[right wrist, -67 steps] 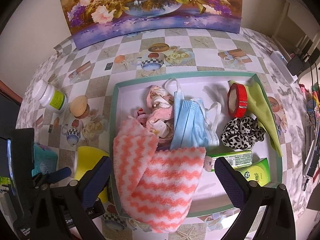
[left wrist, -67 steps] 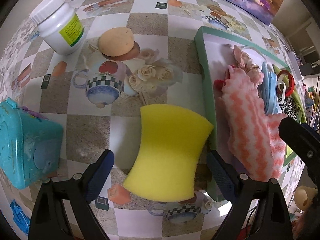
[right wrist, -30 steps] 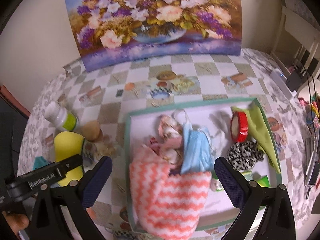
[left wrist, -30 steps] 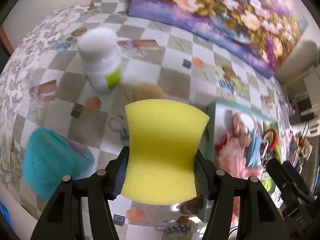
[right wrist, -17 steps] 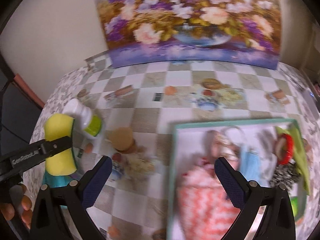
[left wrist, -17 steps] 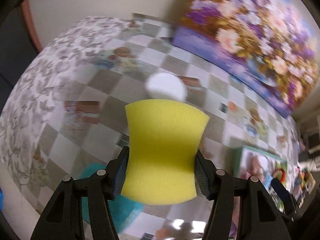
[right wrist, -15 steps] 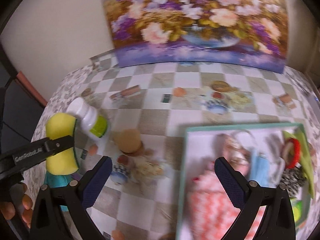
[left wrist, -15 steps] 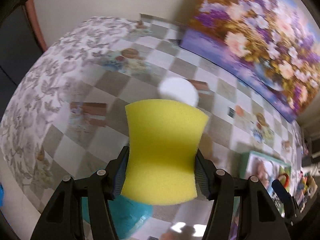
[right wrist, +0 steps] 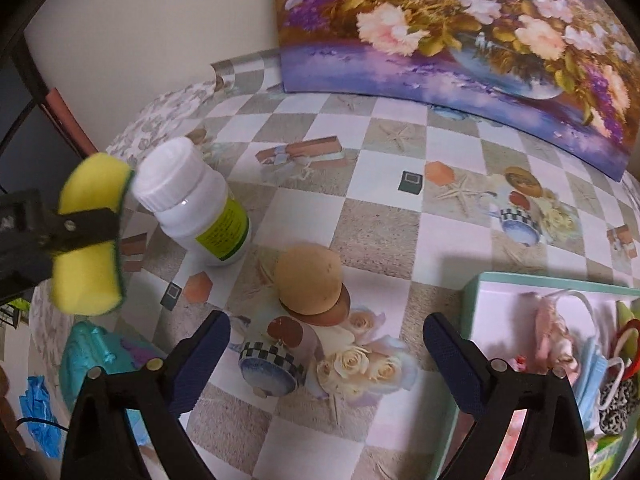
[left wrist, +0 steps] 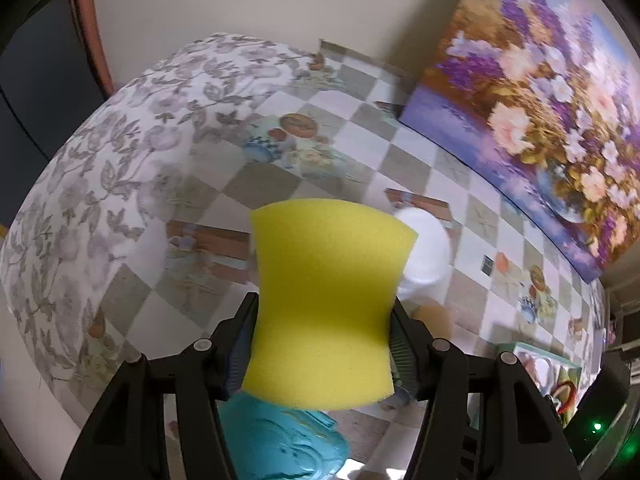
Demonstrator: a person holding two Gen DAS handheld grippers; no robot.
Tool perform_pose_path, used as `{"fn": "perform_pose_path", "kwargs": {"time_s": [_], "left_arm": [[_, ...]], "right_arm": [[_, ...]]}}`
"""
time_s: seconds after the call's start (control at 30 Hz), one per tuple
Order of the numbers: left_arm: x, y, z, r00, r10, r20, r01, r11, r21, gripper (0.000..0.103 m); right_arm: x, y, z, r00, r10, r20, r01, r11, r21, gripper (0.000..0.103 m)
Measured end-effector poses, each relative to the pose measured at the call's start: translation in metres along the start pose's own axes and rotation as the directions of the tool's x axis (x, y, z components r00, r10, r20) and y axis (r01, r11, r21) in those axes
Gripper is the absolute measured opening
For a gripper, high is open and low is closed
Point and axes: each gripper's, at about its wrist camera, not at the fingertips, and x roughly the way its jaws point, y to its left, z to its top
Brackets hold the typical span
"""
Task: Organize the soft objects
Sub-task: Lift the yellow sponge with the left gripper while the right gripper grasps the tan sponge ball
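My left gripper (left wrist: 322, 346) is shut on a yellow sponge (left wrist: 326, 296), squeezed at its waist and held up off the table. From the right wrist view the same sponge (right wrist: 90, 236) hangs at the far left, with a green backing on its side. My right gripper (right wrist: 326, 344) stands open above the table, with a tan round puff (right wrist: 308, 280) just beyond its fingertips. The green-rimmed tray (right wrist: 516, 280) at the right holds soft items, among them a blue face mask (right wrist: 592, 376) and a leopard scrunchie (right wrist: 618, 400).
A white bottle with a yellow-green label (right wrist: 196, 204) stands left of the puff. A teal plastic box (right wrist: 96, 364) lies at the table's left edge, under the sponge. A flower painting (right wrist: 460, 20) leans on the back wall.
My left gripper has carried the sponge up and leftward, away from the tray. My right gripper has swung left and lower, from over the tray to over the puff.
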Motion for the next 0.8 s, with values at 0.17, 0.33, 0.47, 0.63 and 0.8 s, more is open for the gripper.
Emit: {"fn": "perform_pose_path", "kwargs": {"time_s": [0.17,0.33,0.47,0.63,0.8], "left_arm": [[0.004,0.013,0.006,1.000,0.020,-0.003,-0.020,0.999,-0.026,0.062],[0.014,0.022,0.009,1.000,0.023,-0.021,-0.024,0.999,-0.042,0.062],[0.020,0.027,0.010,0.999,0.025,-0.033,-0.027,0.998,-0.053,0.062],[0.023,0.028,0.011,0.999,0.021,-0.040,-0.023,0.999,-0.050,0.062],[0.023,0.026,0.012,0.999,0.021,-0.040,-0.023,0.999,-0.043,0.062]], "right_arm": [[0.015,0.005,0.005,1.000,-0.011,-0.019,0.011,1.000,-0.014,0.094],[0.031,0.008,0.007,0.998,-0.023,-0.054,0.022,0.999,-0.026,0.087],[0.042,0.010,0.007,0.997,-0.019,-0.074,0.016,0.999,-0.035,0.086],[0.051,0.019,0.011,0.997,-0.048,-0.065,0.043,0.997,-0.070,0.085],[0.053,0.025,0.012,0.995,-0.080,-0.052,0.075,0.992,-0.097,0.074]]}}
